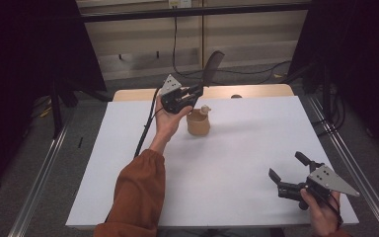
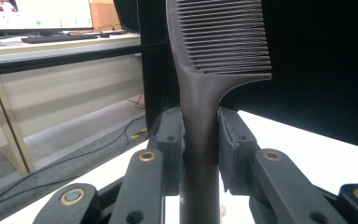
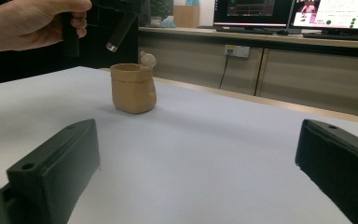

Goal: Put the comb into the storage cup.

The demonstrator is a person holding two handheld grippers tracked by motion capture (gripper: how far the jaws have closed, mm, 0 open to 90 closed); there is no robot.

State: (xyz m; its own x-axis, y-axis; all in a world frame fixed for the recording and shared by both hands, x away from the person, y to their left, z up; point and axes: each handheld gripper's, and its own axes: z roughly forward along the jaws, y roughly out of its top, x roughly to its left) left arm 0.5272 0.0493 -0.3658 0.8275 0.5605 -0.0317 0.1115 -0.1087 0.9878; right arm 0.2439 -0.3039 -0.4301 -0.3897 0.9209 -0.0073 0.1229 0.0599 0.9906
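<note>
A dark comb (image 1: pixel 211 66) with fine teeth stands nearly upright, its handle clamped in my left gripper (image 1: pixel 196 90). In the left gripper view both black jaws press on the comb's handle (image 2: pixel 200 135), teeth at the top. The lower tip of the comb's handle (image 3: pixel 120 30) hangs just above and left of a tan sack-shaped pot (image 1: pixel 198 122) with a small figure on its rim (image 3: pixel 147 59). My right gripper (image 1: pixel 288 166) rests near the table's front right corner, jaws wide apart with nothing between them; it faces the pot (image 3: pixel 133 87).
The white table top (image 1: pixel 237 163) lies between the two grippers. A wooden strip (image 1: pixel 256 91) edges the far side. Black curtains stand left and right; monitors (image 3: pixel 335 13) sit on a desk behind.
</note>
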